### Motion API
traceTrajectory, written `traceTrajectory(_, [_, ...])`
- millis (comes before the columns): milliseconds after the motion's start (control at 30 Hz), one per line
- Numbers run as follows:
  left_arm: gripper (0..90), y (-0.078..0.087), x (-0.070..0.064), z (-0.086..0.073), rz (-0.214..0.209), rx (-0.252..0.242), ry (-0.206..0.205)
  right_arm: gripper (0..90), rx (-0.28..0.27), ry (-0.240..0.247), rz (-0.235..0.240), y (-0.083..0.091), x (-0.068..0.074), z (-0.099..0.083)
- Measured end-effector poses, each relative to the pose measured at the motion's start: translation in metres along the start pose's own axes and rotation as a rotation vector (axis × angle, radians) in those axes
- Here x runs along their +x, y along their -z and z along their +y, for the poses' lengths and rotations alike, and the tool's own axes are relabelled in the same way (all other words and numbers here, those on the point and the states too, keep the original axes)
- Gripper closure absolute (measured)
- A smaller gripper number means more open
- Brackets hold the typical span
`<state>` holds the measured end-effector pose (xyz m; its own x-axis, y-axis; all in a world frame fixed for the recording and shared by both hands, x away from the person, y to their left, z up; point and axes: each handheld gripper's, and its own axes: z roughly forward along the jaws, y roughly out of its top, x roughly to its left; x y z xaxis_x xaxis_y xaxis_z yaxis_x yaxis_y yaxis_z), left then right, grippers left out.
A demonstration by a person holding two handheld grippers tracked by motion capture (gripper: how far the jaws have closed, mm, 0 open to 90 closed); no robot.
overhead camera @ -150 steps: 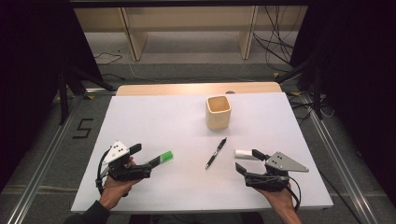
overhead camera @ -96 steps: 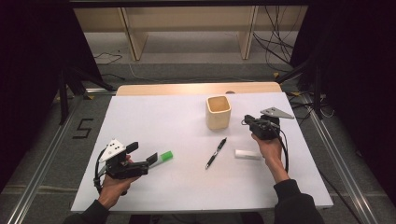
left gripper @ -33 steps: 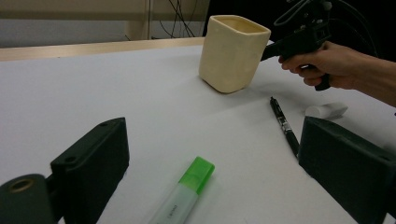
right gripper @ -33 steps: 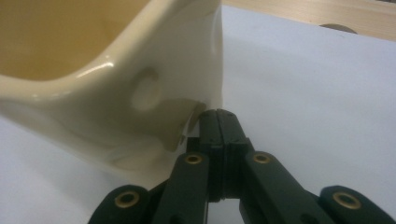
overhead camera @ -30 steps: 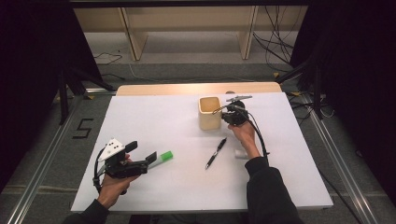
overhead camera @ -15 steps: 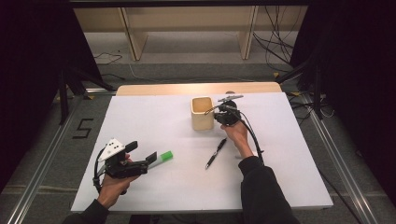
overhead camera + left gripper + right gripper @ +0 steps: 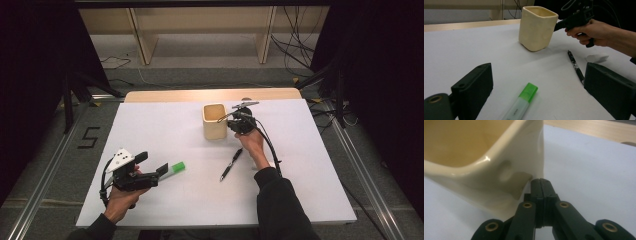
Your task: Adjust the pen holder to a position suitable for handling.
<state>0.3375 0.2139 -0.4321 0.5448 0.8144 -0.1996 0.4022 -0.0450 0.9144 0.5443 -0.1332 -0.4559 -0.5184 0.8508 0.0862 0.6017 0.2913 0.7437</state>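
High view: right claw (image 7: 231, 118) sits at the right wall of the cream cup (image 7: 214, 121), far-centre on the white bench (image 7: 300, 200). Cup lies directly left of the claw tips, upright, mouth open. Black pen (image 7: 230, 165) is near of that hand, long axis running near-left to far-right, apart from both claws. Left claw (image 7: 161, 170) rests near-left, with the green marker (image 7: 172, 168) at its tips, marker's long axis pointing right and slightly far. Right hand is much the nearer one to the cup.

Left gripper view: jaws stand wide apart, nothing gripped. Marker (image 7: 522, 103) lies on the bench between them, green cap on the far end, not pinched. Cup (image 7: 537, 24) ahead; right claw (image 7: 557, 25) meets its right side. Pen (image 7: 575, 66) lies near of that hand. Pale blurred patch right of the pen, possibly an eraser, can't tell.

Right gripper view: jaws pressed together, empty, tips against or just short of the cup (image 7: 499, 167) wall below the rim; contact looks likely but the angle is poor. Cup appears tipped in this frame, probably camera roll. Reads as a sideways shove: any further push goes left, through the cup wall.
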Motion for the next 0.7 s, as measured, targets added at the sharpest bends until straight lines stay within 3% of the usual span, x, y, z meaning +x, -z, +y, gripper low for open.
traceTrajectory(233, [8.3, -0.004, 0.001, 0.0, 0.006, 0.05, -0.019, 88.8, -0.048, -0.034, -0.025, 0.028, -0.014, -0.004])
traceTrajectory(367, [8.3, -0.007, 0.0, 0.001, 0.002, 0.087, -0.028, 87.2, -0.068, -0.031, -0.016, 0.041, -0.019, -0.008])
traceTrajectory(700, [8.7, -0.017, 0.004, 0.007, 0.005, 0.184, -0.044, 65.0, -0.154, -0.025, 0.042, 0.078, -0.017, -0.019])
